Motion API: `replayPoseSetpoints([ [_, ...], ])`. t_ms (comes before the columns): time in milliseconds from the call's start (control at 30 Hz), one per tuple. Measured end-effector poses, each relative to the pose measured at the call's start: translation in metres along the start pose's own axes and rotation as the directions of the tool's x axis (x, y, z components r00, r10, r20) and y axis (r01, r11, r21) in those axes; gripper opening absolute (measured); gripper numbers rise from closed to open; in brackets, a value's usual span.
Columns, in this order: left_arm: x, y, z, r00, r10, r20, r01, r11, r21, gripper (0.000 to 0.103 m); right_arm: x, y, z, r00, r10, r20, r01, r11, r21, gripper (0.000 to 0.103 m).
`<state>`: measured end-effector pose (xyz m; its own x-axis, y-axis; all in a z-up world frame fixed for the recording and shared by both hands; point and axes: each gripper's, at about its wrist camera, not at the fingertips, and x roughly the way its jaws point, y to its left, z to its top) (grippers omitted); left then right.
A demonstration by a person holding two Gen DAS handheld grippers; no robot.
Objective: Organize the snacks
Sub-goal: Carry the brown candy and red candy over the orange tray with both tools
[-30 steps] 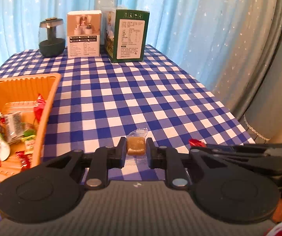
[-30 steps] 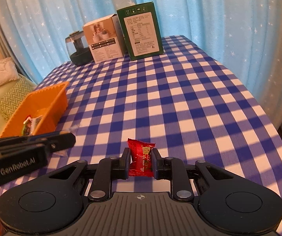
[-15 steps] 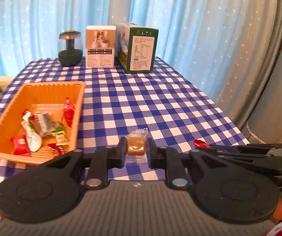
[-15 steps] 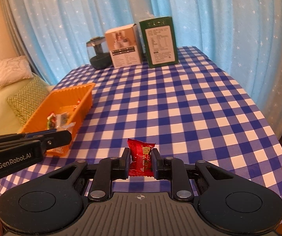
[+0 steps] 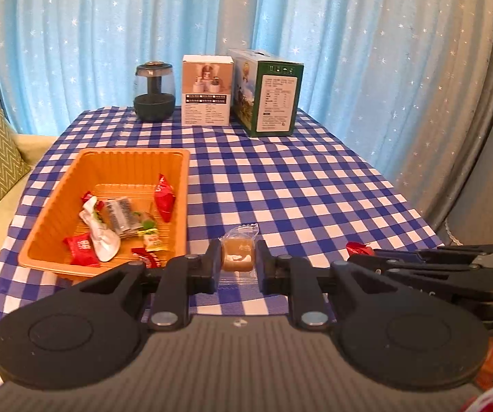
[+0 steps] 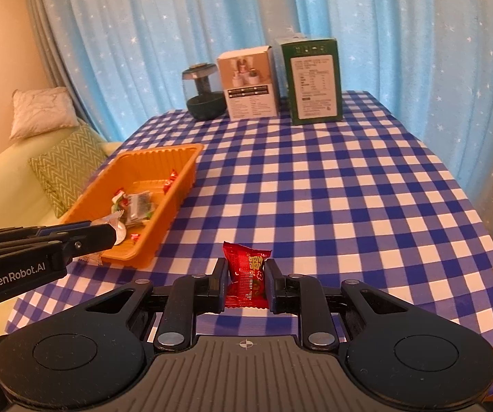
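Observation:
My left gripper [image 5: 238, 259] is shut on a brown candy in a clear wrapper [image 5: 237, 255], held above the near edge of the checked table. My right gripper [image 6: 245, 274] is shut on a red snack packet [image 6: 246, 273], also lifted over the table's near part. An orange tray [image 5: 109, 161] with several wrapped snacks inside sits left of both grippers; in the right wrist view the orange tray [image 6: 164, 158] lies at left centre. The right gripper [image 5: 359, 250] shows at the right of the left wrist view, the left gripper [image 6: 109, 237] at the left of the right wrist view.
At the table's far end stand a dark glass jar [image 5: 153, 92], a white box [image 5: 207, 91] and a green box [image 5: 268, 94]. Blue starred curtains hang behind. A sofa with a green zigzag cushion [image 6: 66, 164] lies left of the table. The blue checked cloth [image 6: 349, 206] covers the table.
Both grippers have risen and pulled back with their snacks still held. The tray and the far boxes now look smaller and more of the table shows.

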<state>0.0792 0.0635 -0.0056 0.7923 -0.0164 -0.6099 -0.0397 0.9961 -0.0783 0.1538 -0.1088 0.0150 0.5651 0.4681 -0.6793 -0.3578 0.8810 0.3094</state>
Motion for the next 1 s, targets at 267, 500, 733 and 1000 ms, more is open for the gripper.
replayPoseSetpoints([
  [267,-0.01,0.013,-0.002,1.0,0.027,0.001,-0.027,1.0,0.002,0.018,0.002,0.018,-0.001,1.0,0.018,-0.006,-0.019,0.999,-0.034,0.023],
  [500,-0.016,0.03,-0.006,0.999,0.053,-0.004,-0.053,0.998,-0.016,0.018,0.009,0.035,-0.002,0.999,0.043,-0.021,-0.045,0.997,-0.066,0.023],
  [733,-0.02,0.054,-0.008,0.996,0.085,-0.012,-0.085,0.996,-0.03,0.018,0.02,0.058,-0.001,0.996,0.079,-0.035,-0.082,0.991,-0.101,0.023],
  [1000,-0.021,0.083,-0.005,0.992,0.124,-0.018,-0.124,0.991,-0.048,0.018,0.042,0.091,0.005,0.99,0.13,-0.05,-0.136,0.98,-0.142,0.023],
])
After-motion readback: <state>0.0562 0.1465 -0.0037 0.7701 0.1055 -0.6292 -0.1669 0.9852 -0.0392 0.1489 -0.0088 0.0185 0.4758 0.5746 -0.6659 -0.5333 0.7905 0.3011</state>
